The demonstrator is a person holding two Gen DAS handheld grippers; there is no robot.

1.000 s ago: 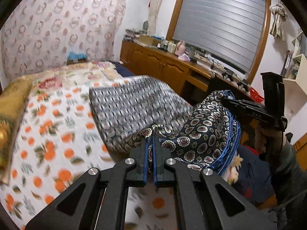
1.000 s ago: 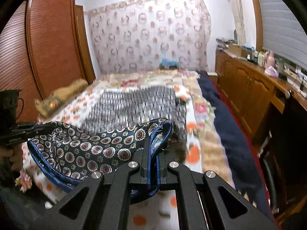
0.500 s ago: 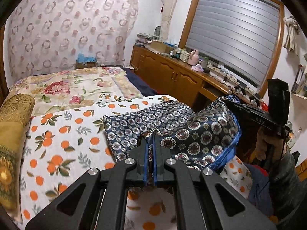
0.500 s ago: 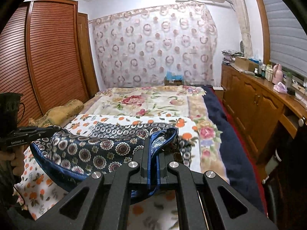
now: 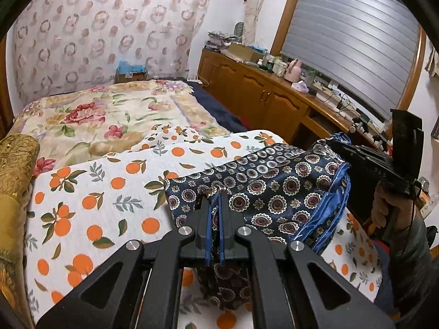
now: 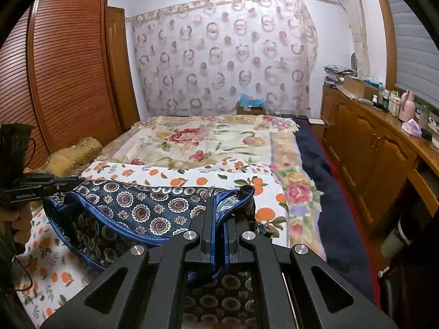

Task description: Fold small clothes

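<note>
From my left wrist view, my left gripper (image 5: pixel 215 203) pinches the navy patterned garment (image 5: pixel 277 189), stretched over the orange-print sheet (image 5: pixel 90 192) near the bed's right edge; wooden cabinets (image 5: pixel 263 96) run beneath a shuttered window (image 5: pixel 354 38).

From my right wrist view, my right gripper (image 6: pixel 218 213) pinches the garment's blue-trimmed edge; a wardrobe (image 6: pixel 65 71) and curtain (image 6: pixel 225 54) stand beyond the bed's far edge.

Patterned cloth (image 5: pixel 277 189) (blue-edged) in jaws
</note>
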